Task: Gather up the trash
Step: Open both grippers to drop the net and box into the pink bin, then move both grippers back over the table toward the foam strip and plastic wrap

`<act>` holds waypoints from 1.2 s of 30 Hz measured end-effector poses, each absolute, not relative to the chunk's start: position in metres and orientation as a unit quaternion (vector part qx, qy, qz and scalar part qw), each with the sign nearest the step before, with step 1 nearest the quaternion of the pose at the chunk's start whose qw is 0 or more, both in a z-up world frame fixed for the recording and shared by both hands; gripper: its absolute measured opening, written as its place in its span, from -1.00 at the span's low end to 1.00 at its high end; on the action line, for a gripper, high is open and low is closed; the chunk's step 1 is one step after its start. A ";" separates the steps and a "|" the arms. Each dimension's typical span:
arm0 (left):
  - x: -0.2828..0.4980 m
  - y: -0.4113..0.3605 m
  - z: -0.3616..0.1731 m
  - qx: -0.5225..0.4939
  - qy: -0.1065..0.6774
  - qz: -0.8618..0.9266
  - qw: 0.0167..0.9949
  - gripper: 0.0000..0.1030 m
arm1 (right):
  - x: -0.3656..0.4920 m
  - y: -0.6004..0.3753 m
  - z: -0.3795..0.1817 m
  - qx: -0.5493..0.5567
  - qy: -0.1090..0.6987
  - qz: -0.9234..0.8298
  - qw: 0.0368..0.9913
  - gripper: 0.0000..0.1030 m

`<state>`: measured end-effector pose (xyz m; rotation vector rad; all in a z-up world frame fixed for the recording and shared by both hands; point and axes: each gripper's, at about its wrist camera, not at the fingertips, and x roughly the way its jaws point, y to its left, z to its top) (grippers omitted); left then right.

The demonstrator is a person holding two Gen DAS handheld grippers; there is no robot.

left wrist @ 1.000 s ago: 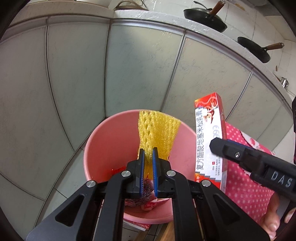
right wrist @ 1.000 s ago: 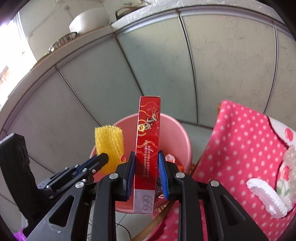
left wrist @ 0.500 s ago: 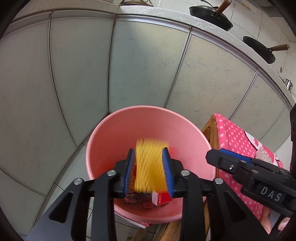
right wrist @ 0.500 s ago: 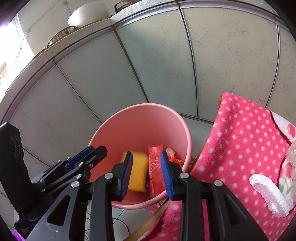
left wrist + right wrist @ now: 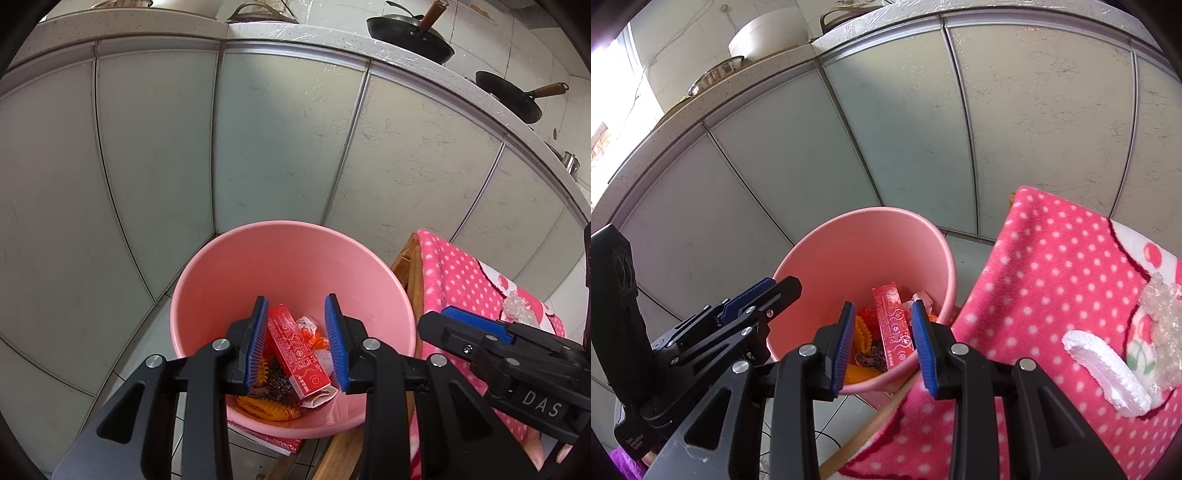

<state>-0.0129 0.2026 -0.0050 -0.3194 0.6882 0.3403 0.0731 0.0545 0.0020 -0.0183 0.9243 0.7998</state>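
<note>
While both claws hung tilted downward over the pink bucket [image 5: 236, 280], each stood parted with nothing between its pads. The left claw [image 5: 298, 341] had just been opening, and so had the right claw [image 5: 882, 345], which showed at the right edge of the left view. One red box [image 5: 297, 349] lay slanted inside the bucket, resting on one yellow foam net [image 5: 264, 408], with crumpled white and orange wrappers [image 5: 310, 332] beside it; their number could not be told. The bucket sat on the floor just beside a pink dotted cloth [image 5: 1052, 266], on which lay one white foam piece [image 5: 1104, 373] and one clear plastic wad [image 5: 1165, 325]. Two black pans [image 5: 410, 31] sat on the table above the cabinet doors.
</note>
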 end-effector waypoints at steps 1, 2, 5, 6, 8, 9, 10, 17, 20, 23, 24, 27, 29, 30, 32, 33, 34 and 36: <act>-0.013 0.202 -0.004 -0.154 0.334 0.165 0.915 -0.38 | 0.073 0.052 0.003 -0.007 0.433 0.375 0.820 -0.40; -0.013 0.199 -0.003 -0.151 0.335 0.164 0.915 -0.38 | 0.072 0.049 0.004 -0.005 0.432 0.374 0.820 -0.40; -0.013 0.194 0.000 -0.145 0.336 0.162 0.916 -0.38 | 0.070 0.039 0.006 -0.001 0.430 0.372 0.822 -0.40; -0.013 0.192 0.001 -0.144 0.337 0.161 0.917 -0.38 | 0.069 0.036 0.007 0.001 0.430 0.372 0.823 -0.40; -0.014 0.187 0.002 -0.140 0.337 0.159 0.917 -0.38 | 0.068 0.029 0.008 0.003 0.429 0.370 0.824 -0.39; -0.014 0.185 0.003 -0.138 0.337 0.158 0.918 -0.38 | 0.068 0.026 0.008 0.004 0.428 0.369 0.825 -0.39; -0.014 0.183 0.004 -0.136 0.337 0.158 0.918 -0.38 | 0.067 0.023 0.008 0.005 0.428 0.369 0.825 -0.39; -0.016 0.167 0.011 -0.122 0.337 0.155 0.920 -0.38 | 0.059 0.003 0.010 0.007 0.423 0.365 0.829 -0.39; -0.017 0.159 0.014 -0.116 0.337 0.153 0.922 -0.38 | 0.055 -0.007 0.012 0.010 0.420 0.363 0.831 -0.39; -0.019 0.151 0.016 -0.109 0.336 0.150 0.923 -0.38 | 0.052 -0.017 0.014 0.011 0.417 0.361 0.834 -0.38; -0.019 0.148 0.017 -0.107 0.336 0.149 0.924 -0.38 | 0.051 -0.021 0.015 0.011 0.416 0.360 0.835 -0.38; -0.020 0.140 0.020 -0.102 0.336 0.146 0.925 -0.38 | 0.047 -0.034 0.016 0.012 0.414 0.355 0.838 -0.31; -0.019 0.133 0.021 -0.098 0.336 0.142 0.926 -0.38 | 0.044 -0.043 0.017 0.015 0.412 0.353 0.840 -0.20; -0.019 0.130 0.022 -0.097 0.337 0.139 0.926 -0.38 | 0.042 -0.050 0.017 0.016 0.410 0.350 0.842 -0.19; -0.018 0.122 0.022 -0.095 0.342 0.130 0.926 -0.38 | 0.039 -0.061 0.017 0.016 0.407 0.345 0.846 -0.19; -0.017 0.119 0.022 -0.094 0.344 0.127 0.926 -0.38 | 0.037 -0.069 0.017 0.017 0.406 0.341 0.848 -0.19; -0.016 0.114 0.022 -0.093 0.346 0.123 0.925 -0.38 | 0.036 -0.076 0.016 0.019 0.407 0.337 0.849 -0.19; -0.014 0.107 0.020 -0.093 0.351 0.115 0.925 -0.38 | 0.032 -0.090 0.014 0.021 0.407 0.329 0.852 -0.19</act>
